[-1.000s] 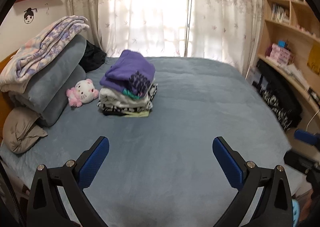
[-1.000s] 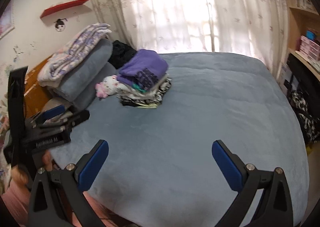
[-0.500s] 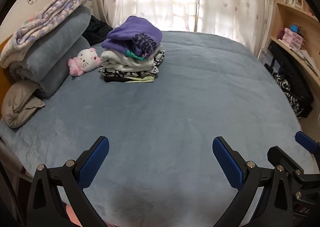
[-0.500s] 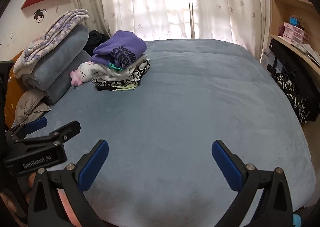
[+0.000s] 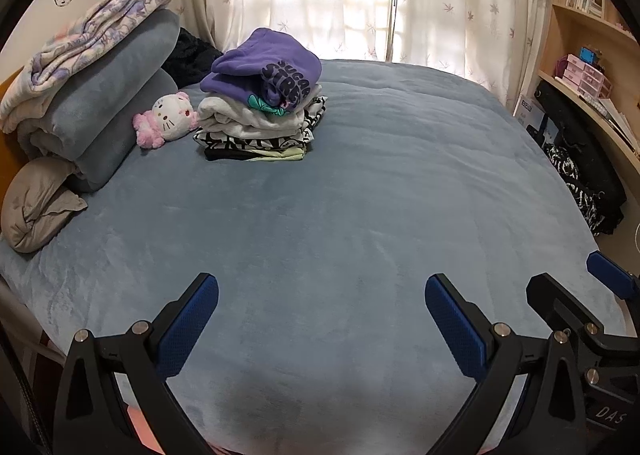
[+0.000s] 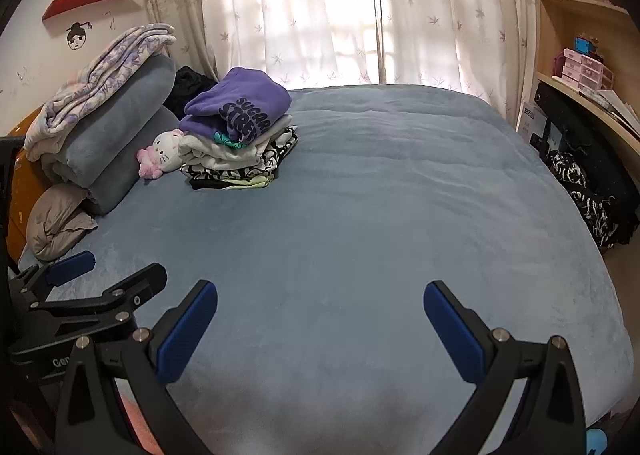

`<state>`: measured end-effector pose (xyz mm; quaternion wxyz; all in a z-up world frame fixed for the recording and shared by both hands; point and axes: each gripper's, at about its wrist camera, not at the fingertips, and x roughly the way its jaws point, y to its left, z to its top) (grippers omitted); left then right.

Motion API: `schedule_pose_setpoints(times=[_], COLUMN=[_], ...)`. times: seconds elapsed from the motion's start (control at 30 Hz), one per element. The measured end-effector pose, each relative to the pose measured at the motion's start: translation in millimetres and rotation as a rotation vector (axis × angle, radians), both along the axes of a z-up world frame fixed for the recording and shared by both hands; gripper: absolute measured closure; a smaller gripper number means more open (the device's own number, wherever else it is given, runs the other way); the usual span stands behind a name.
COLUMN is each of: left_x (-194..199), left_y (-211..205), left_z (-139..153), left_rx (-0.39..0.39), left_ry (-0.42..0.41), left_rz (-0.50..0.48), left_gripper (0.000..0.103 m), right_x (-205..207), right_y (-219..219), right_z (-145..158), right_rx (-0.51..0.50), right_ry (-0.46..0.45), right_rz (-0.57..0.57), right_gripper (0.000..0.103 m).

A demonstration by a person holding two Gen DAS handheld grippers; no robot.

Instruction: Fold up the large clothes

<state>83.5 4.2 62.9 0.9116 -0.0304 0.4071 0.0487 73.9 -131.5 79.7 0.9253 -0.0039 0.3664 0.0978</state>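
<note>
Hovering both claws, left gripper [image 5: 322, 297] and right gripper [image 6: 320, 305], released over the bed [image 5: 360, 195]; I read "SUGAR STREET" on the far-left purple sweatshirt [image 5: 268, 65].

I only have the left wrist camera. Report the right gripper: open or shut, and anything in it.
Observer: The right gripper is open, with only bare bedspread between its fingers.
Operator: Now describe my left gripper from that side.
Observer: The left gripper sits at the lower left of the right wrist view, open and holding nothing.
Operator: Check past the bed's right corner.
Observer: A small light-blue thing shows at the bottom right, beyond the bed's edge. Too little of it shows to name it.
</note>
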Motion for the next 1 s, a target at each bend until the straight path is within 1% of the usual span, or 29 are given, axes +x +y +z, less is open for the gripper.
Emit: schedule_pose_setpoints(times=[0.3, 1.0], left_x=[-1.9, -1.8], left_y=[-3.1, -1.6], left_z=[0.3, -2.9], left_rx=[0.013, -0.002], left_ry=[-0.004, 0.008], left_rz=[0.006, 0.022], left_gripper=[0.001, 0.001], right_x=[-0.1, -0.7], right_y=[0.1, 1.2], right_z=[-1.1, -2.9], right_rx=[0.018, 0.033], right_ry=[0.000, 0.002], right_rz=[-0.005, -0.002], right_gripper=[0.000, 0.000])
